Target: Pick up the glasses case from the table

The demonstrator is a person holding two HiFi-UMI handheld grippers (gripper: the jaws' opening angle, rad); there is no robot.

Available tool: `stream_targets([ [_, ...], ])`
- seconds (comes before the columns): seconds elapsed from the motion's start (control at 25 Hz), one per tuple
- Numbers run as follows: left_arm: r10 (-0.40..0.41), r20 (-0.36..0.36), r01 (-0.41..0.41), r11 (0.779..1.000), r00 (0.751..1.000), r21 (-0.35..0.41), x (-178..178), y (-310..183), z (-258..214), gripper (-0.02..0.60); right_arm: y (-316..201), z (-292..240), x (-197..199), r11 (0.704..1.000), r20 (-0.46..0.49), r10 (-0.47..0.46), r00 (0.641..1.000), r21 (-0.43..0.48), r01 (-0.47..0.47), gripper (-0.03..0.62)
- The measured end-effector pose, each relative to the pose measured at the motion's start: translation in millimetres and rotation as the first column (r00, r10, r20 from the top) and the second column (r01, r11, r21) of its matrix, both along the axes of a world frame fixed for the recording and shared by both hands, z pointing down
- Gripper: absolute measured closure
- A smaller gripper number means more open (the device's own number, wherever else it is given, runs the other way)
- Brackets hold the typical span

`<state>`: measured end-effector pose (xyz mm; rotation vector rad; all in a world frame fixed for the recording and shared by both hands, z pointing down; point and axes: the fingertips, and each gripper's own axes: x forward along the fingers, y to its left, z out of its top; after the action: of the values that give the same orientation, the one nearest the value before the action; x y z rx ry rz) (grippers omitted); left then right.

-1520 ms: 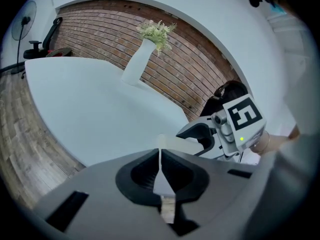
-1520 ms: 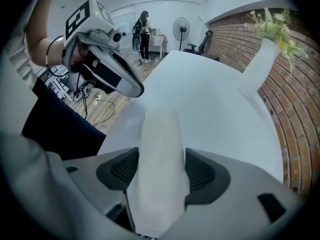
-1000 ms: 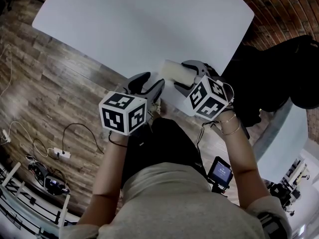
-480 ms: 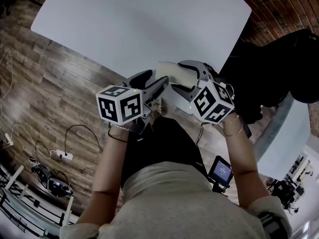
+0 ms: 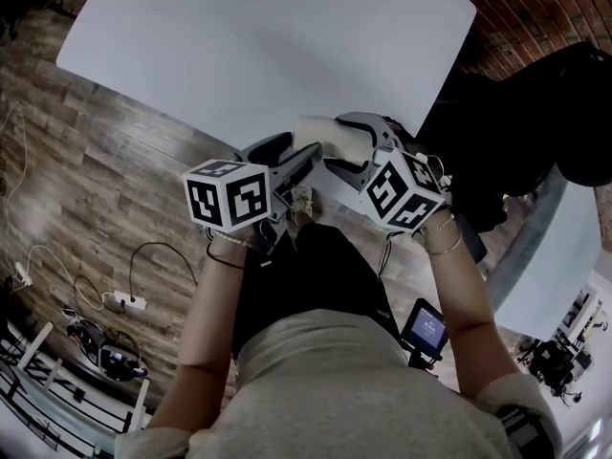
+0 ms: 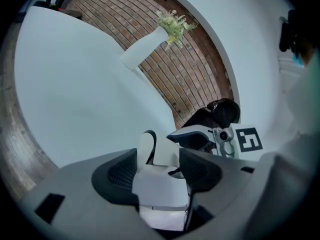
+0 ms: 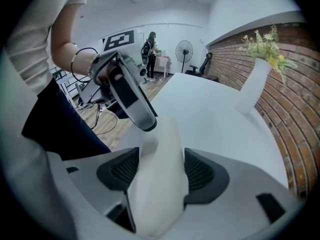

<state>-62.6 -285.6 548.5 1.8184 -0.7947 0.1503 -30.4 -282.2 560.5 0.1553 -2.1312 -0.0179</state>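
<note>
The left gripper (image 5: 292, 156) has its jaws spread wide; they have just been opening. One end of the white glasses case (image 5: 325, 134) stands in the gap. In the left gripper view the case nearly fills the space between the ribbed pads (image 6: 120, 171). I cannot tell whether either pad presses on it.

The right gripper (image 7: 160, 171) is clamped on the case from the other side, with both dark pads flat against its sides. The case runs out past them toward the tip of the left gripper. It sits over the near edge of the white table (image 5: 268, 46), between the two grippers and just in front of the person. Whether it is clear of the tabletop is not plain. The case looks closed, and nothing of its inside shows.

At the far side of the table a white vase (image 7: 252, 86) holds green sprigs (image 7: 265, 46), with a brick wall (image 7: 300, 109) behind it. To the left of the table lies a wooden floor (image 5: 105, 189) with a power strip (image 5: 129, 302) and loose cables. A standing fan (image 7: 184, 49) and a person (image 7: 150, 46) are well off in the room. Low at the right, beside the person's arm, a small screen (image 5: 426, 328) glows.
</note>
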Motion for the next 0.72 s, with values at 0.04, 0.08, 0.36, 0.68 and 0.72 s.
stream_targets([
  [0.04,0.002,0.005,-0.002,1.0,1.0,-0.002,-0.2,0.8,1.7,0.336,-0.5,3.1,0.4,1.0,-0.005,0.002,1.0,-0.006,-0.002,0.312],
  [0.08,0.004,0.011,-0.004,1.0,1.0,-0.004,-0.4,1.6,3.0,0.336,-0.8,5.7,0.8,1.0,-0.011,0.003,1.0,-0.011,-0.003,0.312],
  [0.36,0.009,0.033,-0.009,1.0,0.999,-0.008,0.0,3.1,7.8,0.336,-1.7,20.2,3.6,0.999,-0.054,0.011,0.998,-0.031,-0.013,0.307],
  [0.68,-0.011,0.046,0.011,1.0,0.999,-0.009,-1.4,3.7,10.9,0.336,-2.2,27.2,8.0,0.997,-0.094,0.039,0.995,-0.055,-0.044,0.29],
  [0.72,-0.011,0.045,0.011,1.0,0.999,-0.008,-1.5,3.6,10.6,0.336,-2.6,27.3,8.2,0.997,-0.093,0.046,0.995,-0.064,-0.052,0.286],
])
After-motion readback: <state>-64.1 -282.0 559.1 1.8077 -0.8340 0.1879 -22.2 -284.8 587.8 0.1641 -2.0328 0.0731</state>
